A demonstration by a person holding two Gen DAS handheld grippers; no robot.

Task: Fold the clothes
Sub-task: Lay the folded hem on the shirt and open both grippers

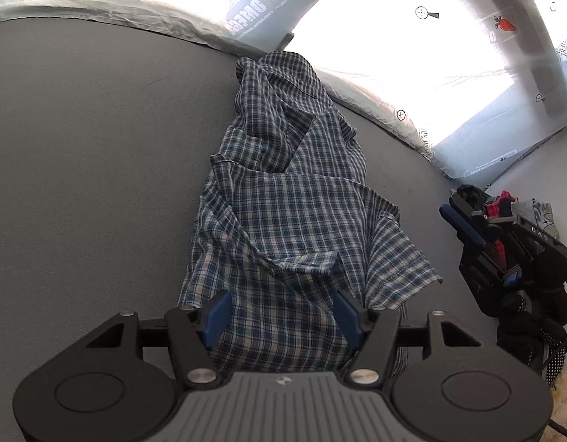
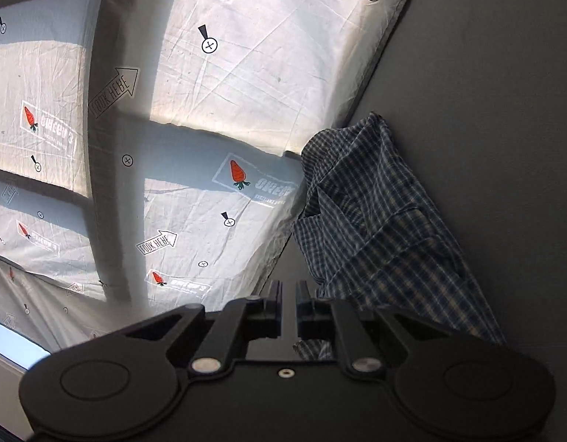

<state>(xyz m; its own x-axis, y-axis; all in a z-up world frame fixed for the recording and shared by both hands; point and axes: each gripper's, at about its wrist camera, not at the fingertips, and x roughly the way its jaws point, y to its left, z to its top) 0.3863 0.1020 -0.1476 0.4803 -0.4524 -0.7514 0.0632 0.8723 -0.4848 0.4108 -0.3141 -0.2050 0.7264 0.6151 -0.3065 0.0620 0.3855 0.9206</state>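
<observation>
A blue and white plaid shirt (image 1: 283,202) lies crumpled in a long strip on the grey table (image 1: 80,147), its collar end toward the far edge. My left gripper (image 1: 283,307) stands open over the shirt's near end. Its blue pads (image 1: 219,316) sit on either side of the cloth without squeezing it. My right gripper (image 1: 453,202) hovers off to the shirt's right, away from the cloth. In the right wrist view the right gripper (image 2: 289,289) shows only a thin slit between its fingers with nothing in it, and the shirt (image 2: 379,221) lies to its right.
A wrinkled pale sheet (image 2: 209,92) printed with carrots and arrows lies beyond the table's far edge. Red and grey clothes (image 1: 504,202) are piled at the right, behind the right gripper. A dark dotted glove (image 1: 530,331) holds that gripper.
</observation>
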